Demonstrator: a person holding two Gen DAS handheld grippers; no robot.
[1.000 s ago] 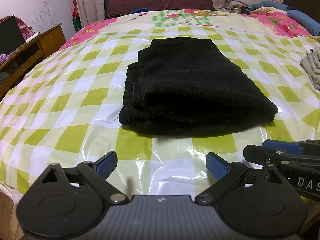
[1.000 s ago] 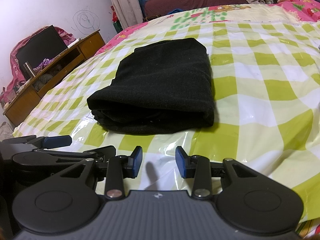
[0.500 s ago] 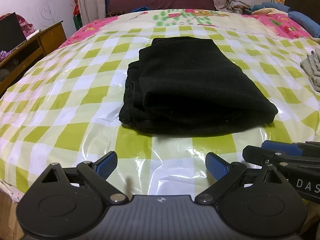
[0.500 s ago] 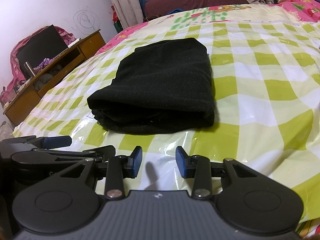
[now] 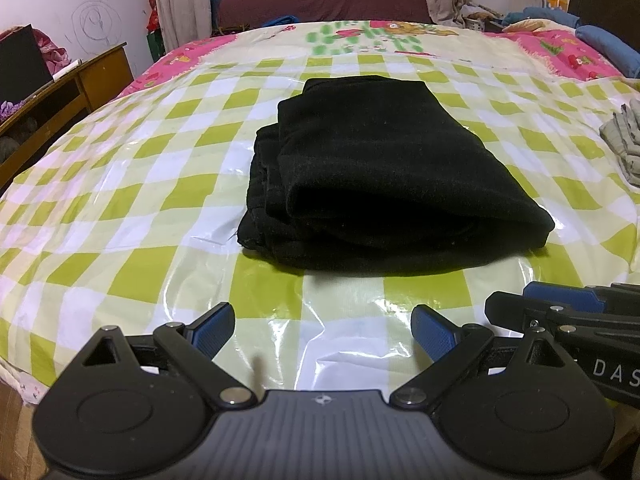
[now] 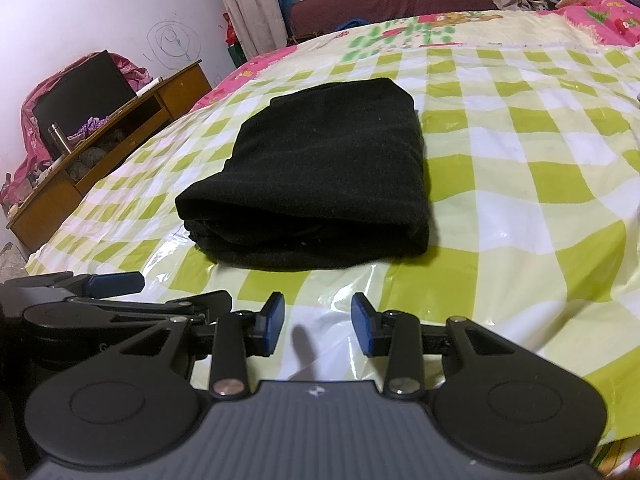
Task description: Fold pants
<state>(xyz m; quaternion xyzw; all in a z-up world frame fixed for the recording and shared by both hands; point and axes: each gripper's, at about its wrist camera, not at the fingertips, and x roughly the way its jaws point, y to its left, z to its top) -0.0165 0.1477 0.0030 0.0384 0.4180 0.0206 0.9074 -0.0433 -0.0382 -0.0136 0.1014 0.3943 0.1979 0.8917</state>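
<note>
Hovering near bed edge, left gripper [image 5: 322, 330] wide apart, right gripper [image 6: 318, 330] narrower, both empty; black pants [image 5: 384, 184] folded compact mid-bed on checkered sheet [image 5: 120, 184], likely finished.

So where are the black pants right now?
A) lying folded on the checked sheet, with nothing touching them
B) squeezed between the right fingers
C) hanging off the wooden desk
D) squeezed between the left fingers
A: the black pants lie as a folded stack on the green-and-white checked sheet, while the left gripper and the right gripper are both open, empty and short of the fabric.
</note>
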